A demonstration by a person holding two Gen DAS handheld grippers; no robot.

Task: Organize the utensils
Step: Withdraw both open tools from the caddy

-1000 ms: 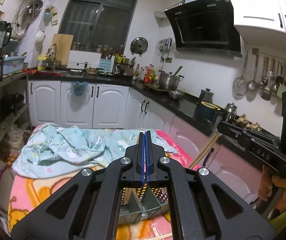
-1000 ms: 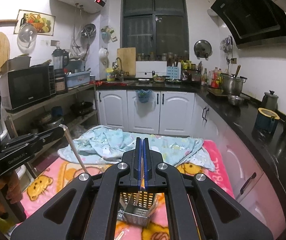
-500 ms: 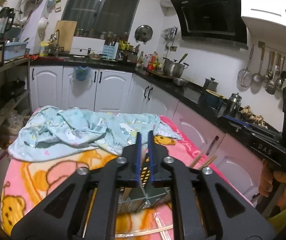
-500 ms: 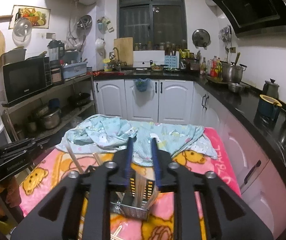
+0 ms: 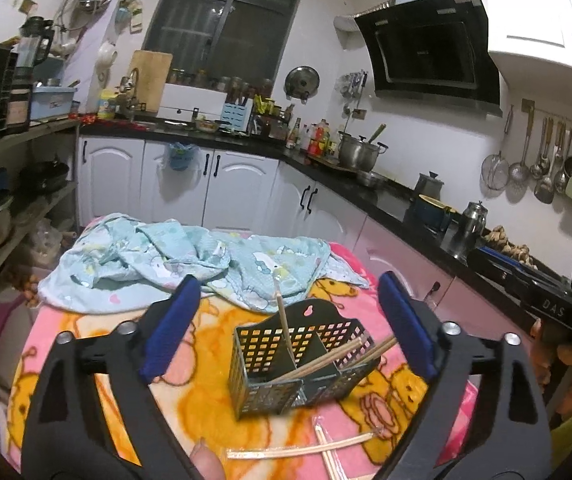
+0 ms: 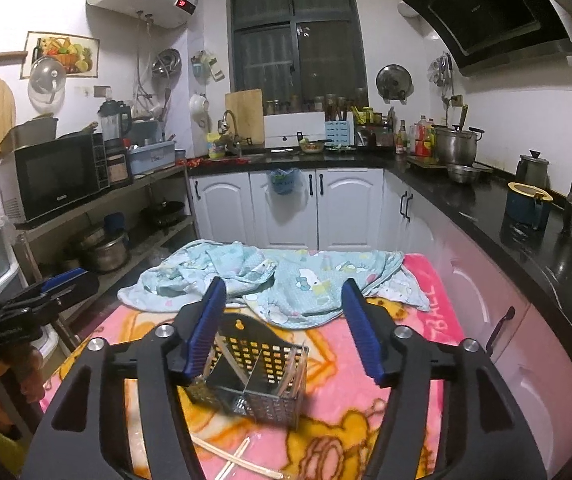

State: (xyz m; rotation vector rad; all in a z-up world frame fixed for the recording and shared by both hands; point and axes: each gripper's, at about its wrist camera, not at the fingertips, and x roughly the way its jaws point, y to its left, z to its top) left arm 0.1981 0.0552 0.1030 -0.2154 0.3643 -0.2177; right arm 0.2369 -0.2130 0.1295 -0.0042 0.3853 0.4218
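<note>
A dark perforated utensil basket [image 5: 269, 388] [image 6: 269, 404] with two compartments stands on the pink cartoon blanket [image 5: 213, 412]. One chopstick [image 5: 282, 316] stands almost upright in it, and a pair [image 5: 338, 358] leans out to the right. My left gripper [image 5: 288, 320] hovers just above the basket; its jaws are opening wide, with nothing pressed between the blue pads [image 5: 169, 324]. My right gripper [image 6: 283, 330] is over the same basket, jaws also opening and empty. Loose chopsticks [image 5: 306, 448] [image 6: 225, 460] lie crossed on the blanket in front of the basket.
A crumpled light-blue cloth [image 5: 189, 256] [image 6: 286, 276] covers the far half of the blanket. A black counter [image 6: 486, 208] with pots runs along the right. Shelves with a microwave [image 6: 57, 176] stand on the left. A person's hand [image 5: 546, 344] grips the right tool.
Both grippers were shut on chopsticks a second ago. They sank toward the basket and opened, and the chopsticks now rest in the basket.
</note>
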